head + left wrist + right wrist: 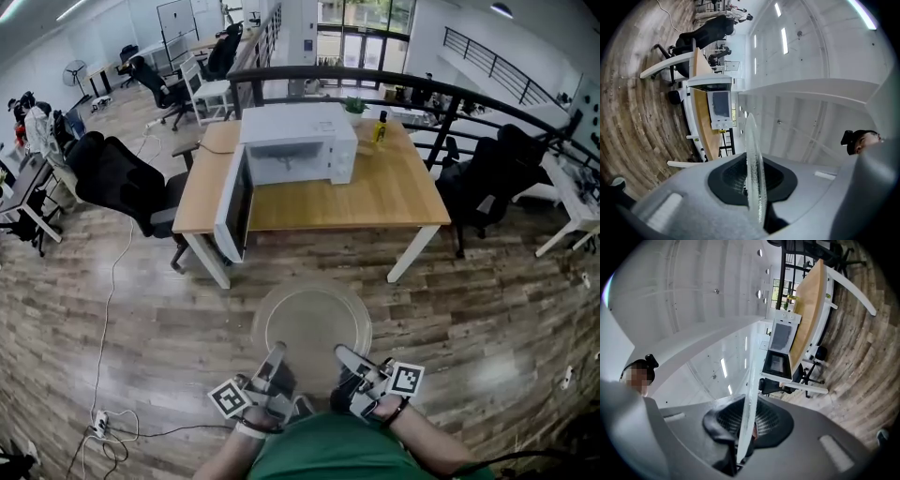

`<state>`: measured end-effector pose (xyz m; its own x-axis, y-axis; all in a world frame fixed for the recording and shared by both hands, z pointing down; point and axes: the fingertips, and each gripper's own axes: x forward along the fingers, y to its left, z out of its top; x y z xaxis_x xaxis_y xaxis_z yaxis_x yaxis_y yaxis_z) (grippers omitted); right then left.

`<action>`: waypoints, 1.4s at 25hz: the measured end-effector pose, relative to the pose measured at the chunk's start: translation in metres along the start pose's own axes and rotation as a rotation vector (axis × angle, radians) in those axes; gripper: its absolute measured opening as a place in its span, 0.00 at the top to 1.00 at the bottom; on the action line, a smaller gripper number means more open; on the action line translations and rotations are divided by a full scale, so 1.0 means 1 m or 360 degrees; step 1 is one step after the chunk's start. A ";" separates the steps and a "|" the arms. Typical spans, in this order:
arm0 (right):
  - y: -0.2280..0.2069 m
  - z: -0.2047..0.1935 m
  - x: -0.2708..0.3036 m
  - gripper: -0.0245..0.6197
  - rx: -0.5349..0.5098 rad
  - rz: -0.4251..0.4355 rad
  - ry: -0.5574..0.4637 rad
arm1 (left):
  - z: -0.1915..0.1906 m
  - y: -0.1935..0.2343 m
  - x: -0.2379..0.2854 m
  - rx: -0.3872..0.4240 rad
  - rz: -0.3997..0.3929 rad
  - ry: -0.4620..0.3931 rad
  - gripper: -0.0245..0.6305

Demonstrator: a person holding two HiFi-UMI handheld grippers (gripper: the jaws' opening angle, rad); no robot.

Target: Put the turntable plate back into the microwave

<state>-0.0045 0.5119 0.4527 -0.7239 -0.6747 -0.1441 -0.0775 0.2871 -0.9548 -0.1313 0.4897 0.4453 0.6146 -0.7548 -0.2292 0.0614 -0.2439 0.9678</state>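
**Glass plate held by its near rim, microwave well ahead**

Both grippers hold the round glass plate (pixel 314 323) above the floor, close in front of the person. The left gripper (pixel 275 354) and the right gripper (pixel 345 358) each have their jaws almost closed on the near rim of the plate, side by side, and the far part hangs free. I judge this to be the main risk. Smooth glass pinched at one edge only may slip or droop, and if the two hands turn unequally it may twist out and break on the floor.

Further ahead, the microwave (pixel 298 141) stands toward the far edge of the tabletop (pixel 394 197). Its door (pixel 232 202) is open toward the near left corner. The plate could knock this door or the frame of the opening when it goes in.
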 end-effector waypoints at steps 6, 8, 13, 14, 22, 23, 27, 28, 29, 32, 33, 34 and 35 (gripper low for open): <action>-0.021 0.009 0.003 0.90 0.0071 -0.0055 0.0005 | 0.004 0.020 0.011 -0.0030 0.0061 0.0003 0.91; -0.031 0.020 0.009 0.90 0.0101 -0.0050 0.0016 | 0.008 0.028 0.022 -0.0038 0.0086 -0.0009 0.91; -0.052 0.055 0.031 0.90 0.0146 -0.0041 0.0063 | 0.025 0.045 0.056 -0.0032 0.0137 -0.0055 0.91; -0.055 0.065 0.037 0.90 0.0146 -0.0033 0.0074 | 0.028 0.047 0.067 -0.0032 0.0138 -0.0067 0.91; -0.073 0.148 0.068 0.90 0.0150 0.0034 0.0151 | 0.048 0.056 0.149 0.0027 0.0129 -0.0131 0.91; -0.075 0.157 0.071 0.90 0.0153 0.0040 0.0160 | 0.049 0.058 0.157 0.0034 0.0132 -0.0140 0.91; -0.082 0.186 0.078 0.90 0.0168 0.0056 0.0209 | 0.051 0.061 0.184 0.0037 0.0147 -0.0194 0.91; -0.084 0.192 0.079 0.90 0.0170 0.0060 0.0220 | 0.051 0.061 0.190 0.0037 0.0147 -0.0209 0.91; -0.085 0.199 0.080 0.90 0.0171 0.0067 0.0229 | 0.050 0.062 0.195 0.0043 0.0147 -0.0223 0.91; -0.086 0.215 0.082 0.90 0.0167 0.0097 0.0254 | 0.049 0.061 0.209 0.0084 0.0147 -0.0245 0.91; -0.087 0.219 0.082 0.90 0.0165 0.0106 0.0261 | 0.048 0.061 0.213 0.0091 0.0150 -0.0250 0.91; -0.087 0.222 0.083 0.90 0.0169 0.0114 0.0268 | 0.048 0.061 0.216 0.0091 0.0155 -0.0256 0.91; -0.088 0.224 0.083 0.90 0.0175 0.0120 0.0274 | 0.047 0.061 0.218 0.0086 0.0162 -0.0263 0.91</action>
<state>0.0957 0.2780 0.4660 -0.8319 -0.5253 -0.1790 0.0500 0.2502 -0.9669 -0.0310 0.2815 0.4499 0.4775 -0.8660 -0.1485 -0.0398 -0.1901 0.9810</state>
